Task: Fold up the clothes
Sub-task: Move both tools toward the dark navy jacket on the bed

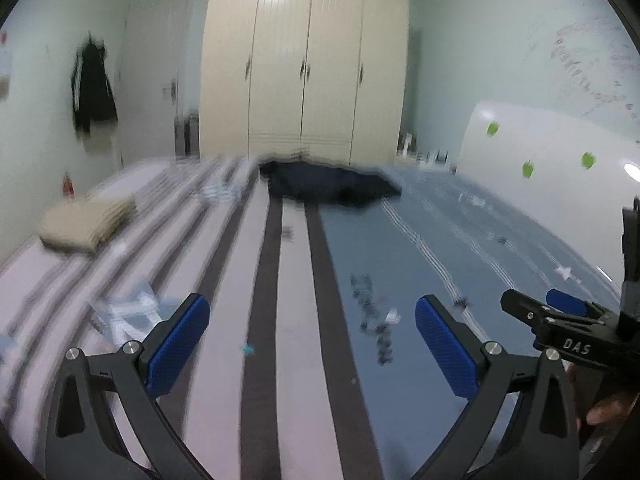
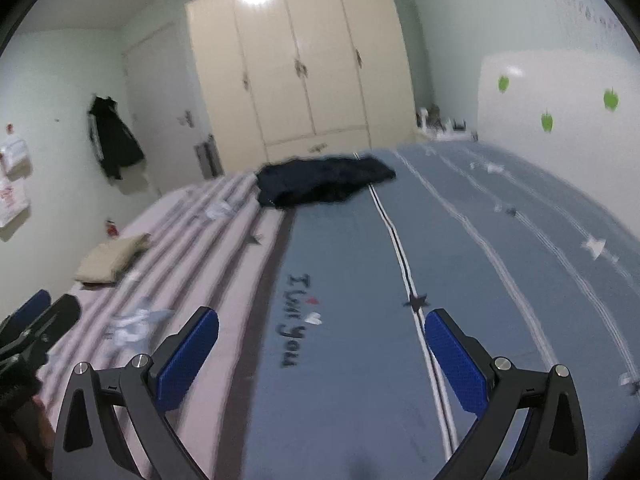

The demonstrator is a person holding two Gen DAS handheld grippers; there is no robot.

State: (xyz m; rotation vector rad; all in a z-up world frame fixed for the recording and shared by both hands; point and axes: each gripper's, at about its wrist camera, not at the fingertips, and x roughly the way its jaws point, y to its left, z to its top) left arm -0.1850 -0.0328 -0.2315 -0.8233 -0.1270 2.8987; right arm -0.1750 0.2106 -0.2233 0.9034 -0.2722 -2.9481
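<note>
A dark navy garment (image 1: 330, 186) lies crumpled at the far end of the bed (image 1: 420, 248), and the right wrist view shows the same garment (image 2: 322, 184). A folded beige piece (image 1: 86, 224) rests near the bed's left edge, also seen as the beige piece (image 2: 110, 260) from the right. My left gripper (image 1: 312, 344) hovers open over the striped sheet, nothing between its blue pads. My right gripper (image 2: 322, 356) is open too, above the blue part of the bed (image 2: 352, 392) near the printed words. Both are far from the dark garment. The right gripper (image 1: 560, 312) shows at the left view's right edge.
A cream wardrobe (image 1: 304, 68) stands behind the bed. A dark jacket (image 1: 93, 86) hangs on the left wall. A white board with green stickers (image 1: 540, 152) leans at the right. Small white scraps (image 2: 134, 322) lie on the striped side. A person's hand (image 1: 608, 408) holds the right tool.
</note>
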